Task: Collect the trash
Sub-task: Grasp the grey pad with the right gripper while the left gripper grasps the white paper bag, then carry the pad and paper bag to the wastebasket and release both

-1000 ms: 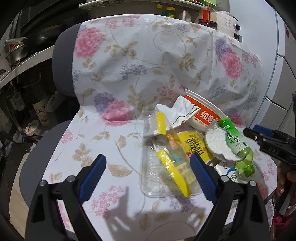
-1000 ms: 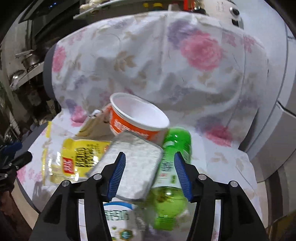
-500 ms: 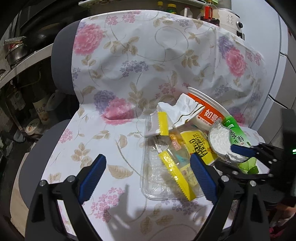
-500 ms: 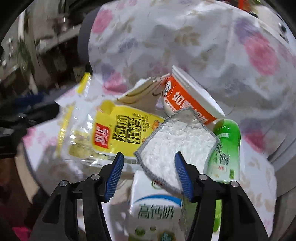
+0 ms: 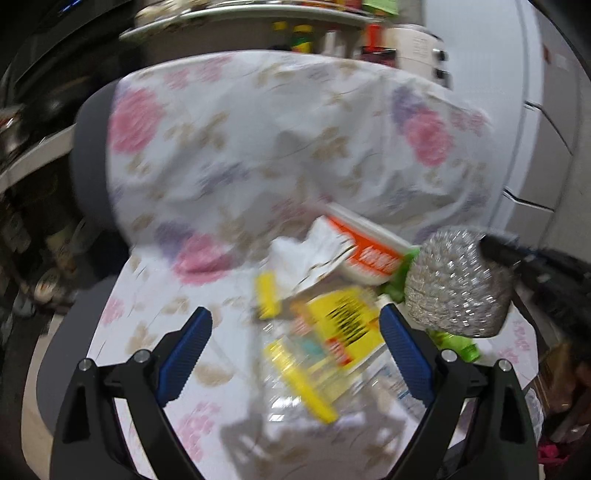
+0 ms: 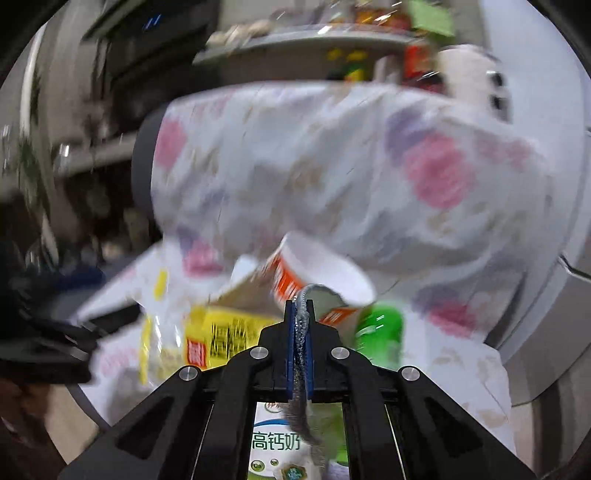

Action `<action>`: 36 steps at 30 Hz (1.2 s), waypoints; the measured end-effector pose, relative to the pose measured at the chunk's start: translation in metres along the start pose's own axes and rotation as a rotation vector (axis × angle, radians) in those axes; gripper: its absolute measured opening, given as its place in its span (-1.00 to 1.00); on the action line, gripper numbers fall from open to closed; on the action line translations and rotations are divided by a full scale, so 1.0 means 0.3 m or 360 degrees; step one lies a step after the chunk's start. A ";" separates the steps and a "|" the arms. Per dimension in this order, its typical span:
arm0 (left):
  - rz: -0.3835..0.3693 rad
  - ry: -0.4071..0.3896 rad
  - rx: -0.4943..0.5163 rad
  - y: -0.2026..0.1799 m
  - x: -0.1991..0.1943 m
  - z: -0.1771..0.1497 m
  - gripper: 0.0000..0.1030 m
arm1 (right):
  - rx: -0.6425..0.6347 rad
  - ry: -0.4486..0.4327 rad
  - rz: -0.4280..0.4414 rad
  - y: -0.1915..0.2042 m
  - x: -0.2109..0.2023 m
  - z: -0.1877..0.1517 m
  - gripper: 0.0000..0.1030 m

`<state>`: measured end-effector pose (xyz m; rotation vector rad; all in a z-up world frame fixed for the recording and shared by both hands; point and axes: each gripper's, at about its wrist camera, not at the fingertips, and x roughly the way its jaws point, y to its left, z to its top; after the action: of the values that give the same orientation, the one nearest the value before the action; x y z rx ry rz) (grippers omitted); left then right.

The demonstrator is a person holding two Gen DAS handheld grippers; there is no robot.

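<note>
Right wrist view: the right gripper [image 6: 299, 325] is pinched tight on the silvery scouring pad [image 6: 302, 369], hanging edge-on above the milk carton [image 6: 275, 441] and green bottle [image 6: 380, 328]. The left gripper [image 5: 295, 341] is spread wide, holding nothing, over the yellow wrapper [image 5: 341, 328] on the floral cloth [image 5: 236, 155].

Floral cloth [image 5: 280, 140] draped over grey chair [image 5: 88, 155]; cluttered shelf [image 5: 240, 18] behind.
</note>
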<state>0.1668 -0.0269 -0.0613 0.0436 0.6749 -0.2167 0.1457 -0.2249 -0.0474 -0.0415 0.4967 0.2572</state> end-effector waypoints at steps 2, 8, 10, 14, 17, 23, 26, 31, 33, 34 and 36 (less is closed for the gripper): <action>-0.0004 0.0019 0.0048 -0.040 0.039 0.025 0.72 | 0.0049 -0.0029 -0.0012 -0.032 -0.041 0.009 -0.91; 0.0010 0.0154 0.0126 -0.111 0.217 0.078 0.34 | 0.0180 -0.0037 0.0006 -0.113 -0.091 -0.023 -0.91; 0.0051 0.0220 0.0167 -0.128 0.292 0.086 0.30 | 0.0207 -0.0031 0.0006 -0.129 -0.088 -0.034 -0.91; 0.0093 0.0339 0.0172 -0.128 0.394 0.090 0.08 | 0.0243 -0.0019 0.0020 -0.150 -0.074 -0.051 -0.91; 0.0100 0.0371 0.0157 -0.112 0.434 0.092 -0.11 | 0.0246 -0.0005 0.0029 -0.153 -0.057 -0.060 -0.91; 0.0011 0.0291 0.0041 -0.029 0.384 0.122 -0.96 | 0.0237 -0.0004 0.0038 -0.137 -0.045 -0.067 -0.91; -0.0043 0.0112 -0.0049 0.025 0.260 0.176 -0.98 | 0.0240 -0.0032 0.0047 -0.130 -0.063 -0.056 -0.91; -0.0140 -0.0178 -0.0109 0.054 -0.027 0.246 -0.98 | 0.0252 -0.0115 0.0061 -0.112 -0.137 -0.029 -0.91; -0.0194 -0.0224 -0.0105 0.038 -0.105 0.245 -0.98 | 0.0255 -0.0142 0.0060 -0.106 -0.171 -0.021 -0.91; -0.0226 -0.0236 -0.0106 0.024 -0.143 0.232 -0.98 | 0.0257 -0.0154 0.0057 -0.103 -0.192 -0.020 -0.91; -0.0271 -0.0240 -0.0099 -0.008 -0.184 0.205 -0.98 | 0.0263 -0.0165 0.0050 -0.101 -0.231 -0.025 -0.91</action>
<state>0.1622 -0.0259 0.0213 -0.0897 0.5346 -0.3588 0.0911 -0.2713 -0.0217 0.1399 0.4140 0.2472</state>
